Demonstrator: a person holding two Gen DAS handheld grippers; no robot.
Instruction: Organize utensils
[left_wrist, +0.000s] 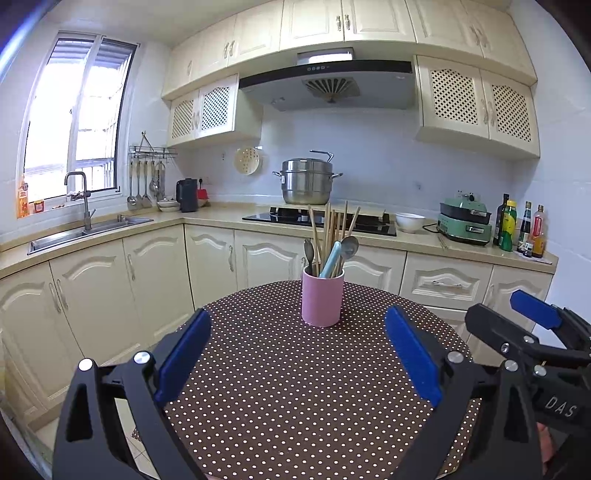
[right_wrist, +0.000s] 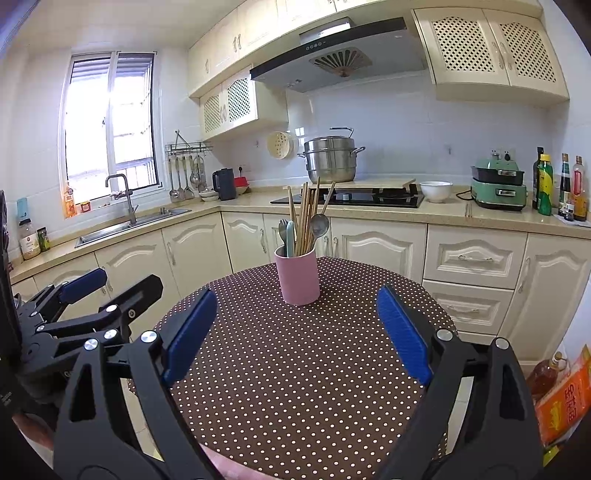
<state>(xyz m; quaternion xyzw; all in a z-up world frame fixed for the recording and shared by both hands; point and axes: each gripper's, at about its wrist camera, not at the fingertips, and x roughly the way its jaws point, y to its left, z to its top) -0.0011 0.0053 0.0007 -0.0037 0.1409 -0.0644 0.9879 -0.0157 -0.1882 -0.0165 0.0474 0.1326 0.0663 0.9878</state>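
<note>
Utensils: chopsticks (left_wrist: 334, 225), a grey spoon (left_wrist: 349, 246), a fork-like piece (left_wrist: 308, 251) and a light blue handle (left_wrist: 330, 260) all stand upright in the pink holder, handles down, heads and tips fanned above the rim.
Pink holder (left_wrist: 322, 298): centre of the left wrist frame, upright on the far half of the round worktop; likely placed mid-table so both grippers can reach it.
Task state: every utensil in view sits in the holder and none lies loose on the cloth; this fits a finished sorting as well as a holder about to be emptied and sorted.
Left gripper (left_wrist: 297, 354): jaws spread wide, holding nothing, low over the near edge and aimed at the holder.
Right gripper (right_wrist: 297, 330): jaws likewise spread and empty, pointing at the holder from slightly to the right.
Worktop (left_wrist: 295, 387): round, covered by a brown cloth with white dots, bare apart from the holder.
Room: a kitchen with cream cabinets; sink (left_wrist: 88, 229) and window at left, steel steamer pot (left_wrist: 307, 181) on the hob behind the holder, green appliance (left_wrist: 465, 221) and bottles at right.
</note>
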